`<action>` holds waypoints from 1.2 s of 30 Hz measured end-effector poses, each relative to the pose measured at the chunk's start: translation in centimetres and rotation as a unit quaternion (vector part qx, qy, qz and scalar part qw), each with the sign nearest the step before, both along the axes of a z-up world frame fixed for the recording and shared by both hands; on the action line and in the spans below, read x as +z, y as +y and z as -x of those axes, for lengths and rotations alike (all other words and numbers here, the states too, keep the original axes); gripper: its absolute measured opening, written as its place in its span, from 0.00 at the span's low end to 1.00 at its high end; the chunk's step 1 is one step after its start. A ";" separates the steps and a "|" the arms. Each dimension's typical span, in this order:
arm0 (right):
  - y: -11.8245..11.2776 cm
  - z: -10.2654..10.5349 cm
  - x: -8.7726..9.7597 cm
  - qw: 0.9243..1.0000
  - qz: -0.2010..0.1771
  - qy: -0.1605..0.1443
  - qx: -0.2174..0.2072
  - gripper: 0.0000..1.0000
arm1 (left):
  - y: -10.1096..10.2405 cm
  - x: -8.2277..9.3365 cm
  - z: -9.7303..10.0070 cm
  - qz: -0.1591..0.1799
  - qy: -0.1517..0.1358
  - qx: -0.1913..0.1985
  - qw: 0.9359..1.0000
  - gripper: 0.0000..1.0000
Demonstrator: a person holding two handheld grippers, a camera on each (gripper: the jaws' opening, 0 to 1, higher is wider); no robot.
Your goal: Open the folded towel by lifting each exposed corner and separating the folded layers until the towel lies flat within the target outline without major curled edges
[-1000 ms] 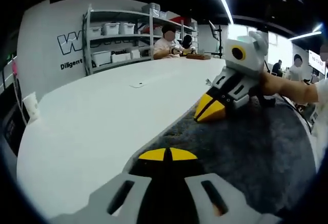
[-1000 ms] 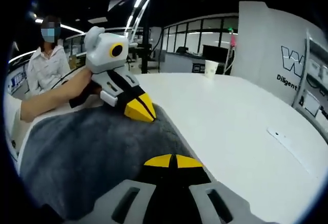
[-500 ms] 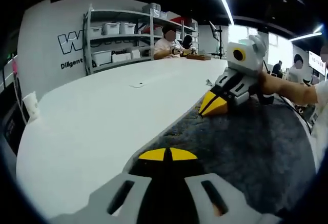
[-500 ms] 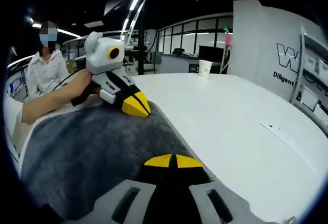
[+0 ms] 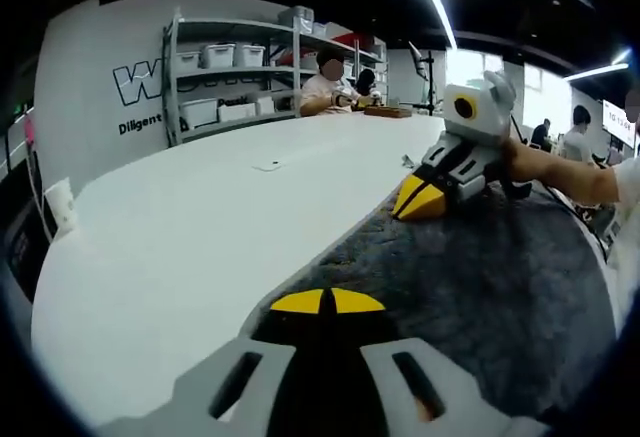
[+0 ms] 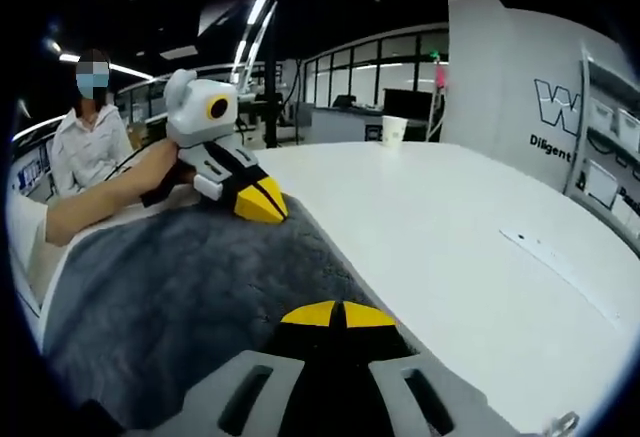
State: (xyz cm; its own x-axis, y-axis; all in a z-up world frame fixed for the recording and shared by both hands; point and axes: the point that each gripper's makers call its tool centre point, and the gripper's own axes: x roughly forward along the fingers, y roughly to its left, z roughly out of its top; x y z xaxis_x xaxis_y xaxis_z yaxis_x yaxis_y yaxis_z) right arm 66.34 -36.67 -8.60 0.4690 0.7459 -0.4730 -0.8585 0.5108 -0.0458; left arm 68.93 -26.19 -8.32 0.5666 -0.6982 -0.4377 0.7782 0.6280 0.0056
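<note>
Left tool (image 5: pixel 328 302) is pinched shut, yellow tips together right on the near edge of the dark grey towel (image 5: pixel 500 287), and it looks like it's got the fabric edge clamped, though the cloth between the tips isn't really visible, so that's my read and not a sure thing. Same deal for the right tool (image 6: pixel 338 314): tips closed on its own bit of that edge.

In the left gripper view the right tool (image 5: pixel 424 198) sits further along the same towel edge, tips down on the fabric. In the right gripper view the left tool (image 6: pixel 258 200) shows up the same way, with a hand (image 6: pixel 160 172) behind it.

So the towel is spread on the white worktop (image 5: pixel 190 227), and its edge runs in a line from one tool to the other, with the two well apart along it. The bulk of the towel lies back toward the person; bare worktop is out ahead of both tools.

What matters for the next move, I'd guess: both tools are on the same long edge, so pulling them apart along that line, or dragging the edge forward together, should take out the slack. Neither is closer to the edge. I can't make out any target outline.
</note>
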 end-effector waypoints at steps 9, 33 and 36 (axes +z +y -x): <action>-0.7 0.1 0.0 1.000 -0.005 0.007 -0.006 0.00 | 0.0 0.0 0.0 0.002 0.001 0.001 1.000 0.00; -2.9 0.5 0.1 0.999 -0.016 0.026 -0.019 0.00 | 0.2 0.0 0.0 0.005 0.005 0.005 1.000 0.00; -3.1 0.5 0.1 0.999 -0.019 0.028 -0.021 0.00 | 0.2 0.1 -0.1 0.007 0.005 0.005 1.000 0.00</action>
